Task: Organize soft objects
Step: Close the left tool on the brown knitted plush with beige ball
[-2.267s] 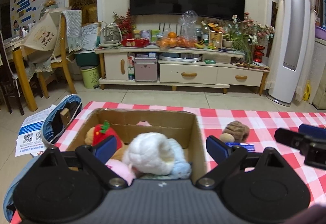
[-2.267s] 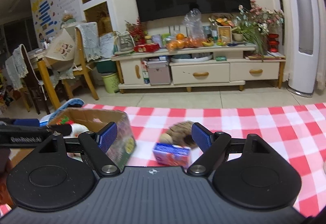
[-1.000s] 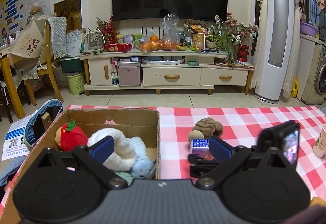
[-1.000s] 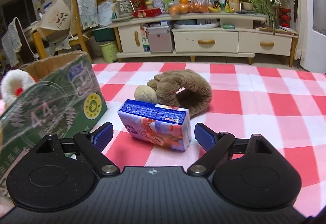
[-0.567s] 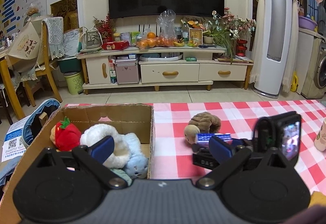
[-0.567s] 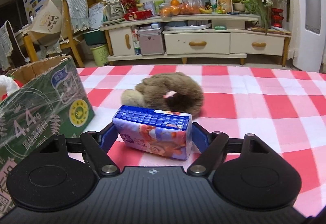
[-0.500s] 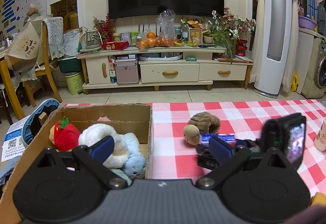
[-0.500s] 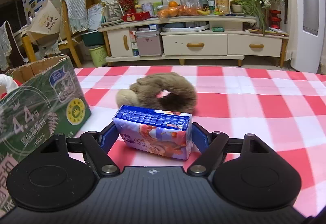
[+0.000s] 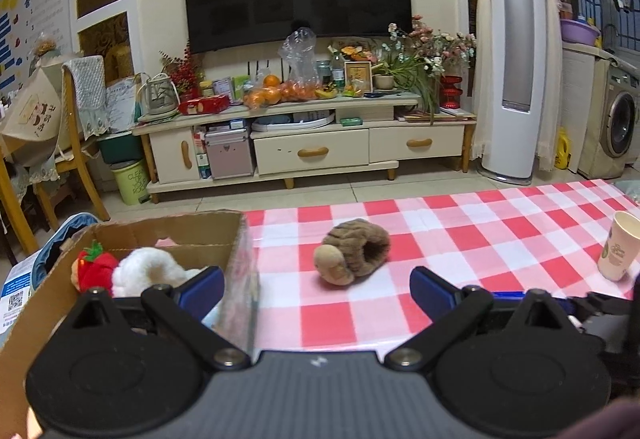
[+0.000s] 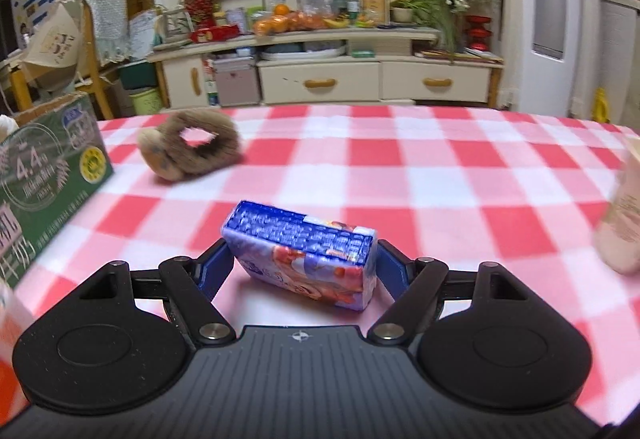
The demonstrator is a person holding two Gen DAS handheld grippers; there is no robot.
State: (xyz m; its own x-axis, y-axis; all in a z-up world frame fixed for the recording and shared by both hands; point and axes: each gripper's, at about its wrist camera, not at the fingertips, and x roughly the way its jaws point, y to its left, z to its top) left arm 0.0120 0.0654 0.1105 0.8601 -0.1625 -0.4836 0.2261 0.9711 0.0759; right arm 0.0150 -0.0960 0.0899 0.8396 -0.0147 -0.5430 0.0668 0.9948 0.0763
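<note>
My right gripper is shut on a blue and pink tissue pack and holds it tilted above the red-checked tablecloth. A brown plush toy lies on the cloth ahead to the left; it also shows in the left wrist view. My left gripper is open and empty, over the right wall of the cardboard box. The box holds a red strawberry plush and a white plush. The right gripper's body shows at the lower right of the left wrist view.
A paper cup stands on the cloth at the right and shows blurred in the right wrist view. The box's green side is at the left. A TV cabinet, chairs and floor lie beyond the table.
My right gripper has closed on the tissue pack, lifted it and carried it right, away from the brown plush. My left gripper has shifted right, from over the box to its right wall.
</note>
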